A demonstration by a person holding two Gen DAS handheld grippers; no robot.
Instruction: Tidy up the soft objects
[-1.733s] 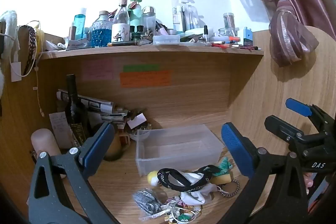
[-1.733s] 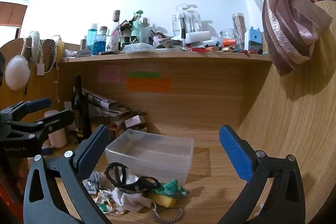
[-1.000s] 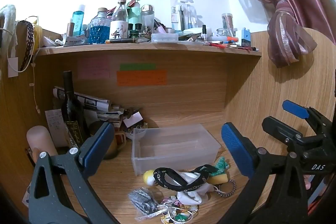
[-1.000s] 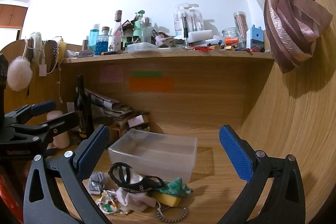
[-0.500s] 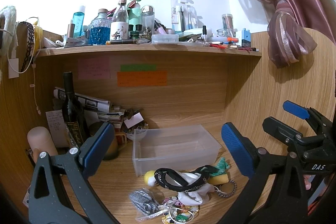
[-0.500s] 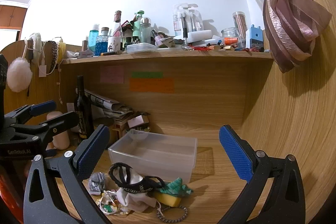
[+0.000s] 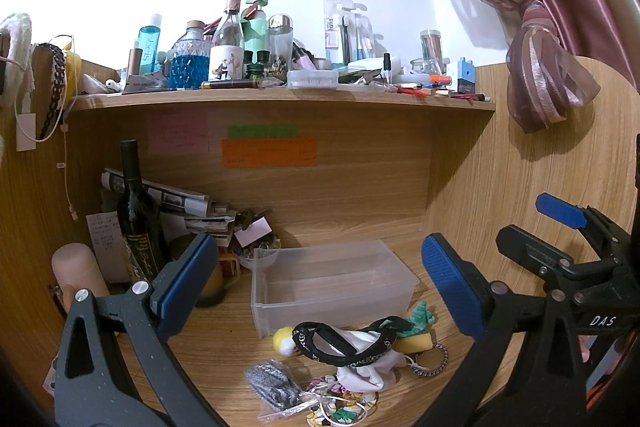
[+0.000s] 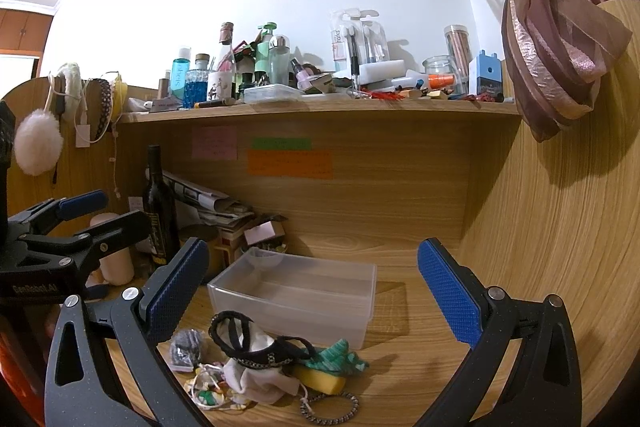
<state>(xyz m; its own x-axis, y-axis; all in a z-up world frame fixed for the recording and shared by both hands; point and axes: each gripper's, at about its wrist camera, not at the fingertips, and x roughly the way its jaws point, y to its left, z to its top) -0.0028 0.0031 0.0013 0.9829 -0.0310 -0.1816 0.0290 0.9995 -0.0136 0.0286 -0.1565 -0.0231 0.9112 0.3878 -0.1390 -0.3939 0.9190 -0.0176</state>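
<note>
Looking at the pile of soft things first, I see it lies on the table just in front of the clear plastic bin: a white cloth under a black band, a yellow sponge, a green knit piece. A metal ring chain lies at its near edge. My left tongs and right tongs both gape wide above it, gripping nothing. A dark bottle stands left, under the cluttered shelf.

Writing on the sticky notes is too blurred to read.
</note>
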